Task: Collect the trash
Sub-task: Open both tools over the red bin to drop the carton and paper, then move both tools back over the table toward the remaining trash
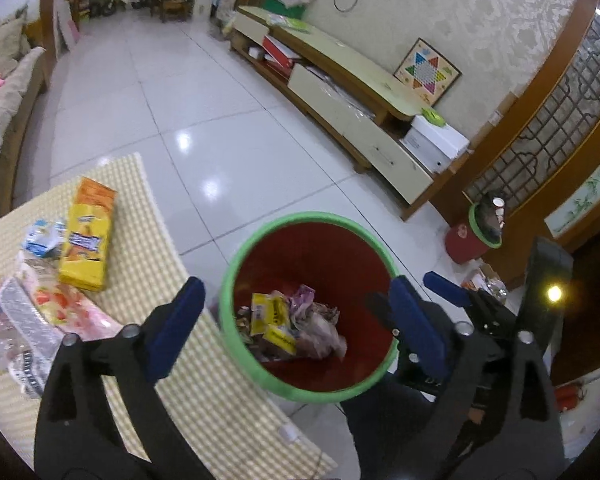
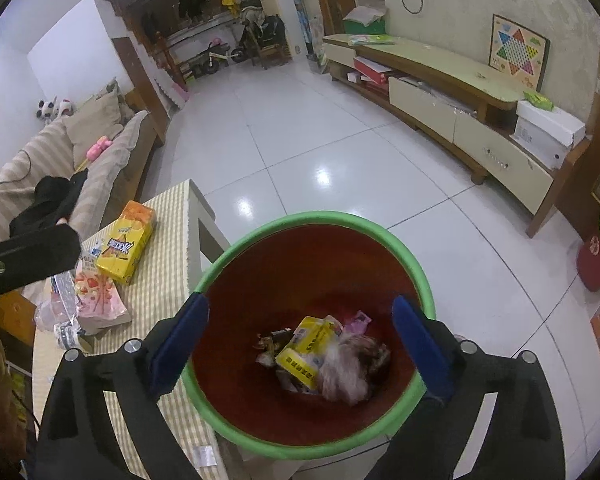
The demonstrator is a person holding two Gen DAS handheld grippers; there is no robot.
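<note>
A: Trash first. Where does it sit?

B: Crumpled wrappers and a yellow packet (image 2: 306, 354) heaped at the bottom of the round red bin with a green rim (image 2: 416, 268), on the white tiled floor (image 2: 300, 140), just beside the tabletop with the yellow checked cloth (image 2: 168, 248).

A: More on the tabletop?

B: Yes. A yellow-and-orange snack box (image 1: 88, 236), a pink printed wrapper (image 1: 66, 308), a blue-and-white packet (image 1: 42, 238), clear plastic near the left edge.

A: Tongs?

B: Left tongs (image 1: 296, 320) spread wide above the bin mouth, nothing between the blue pads. Right tongs (image 2: 300, 344) equally wide, empty, bin interior between them.

A: Beyond?

B: Low cream cabinet (image 2: 440, 80) against the wall.
</note>
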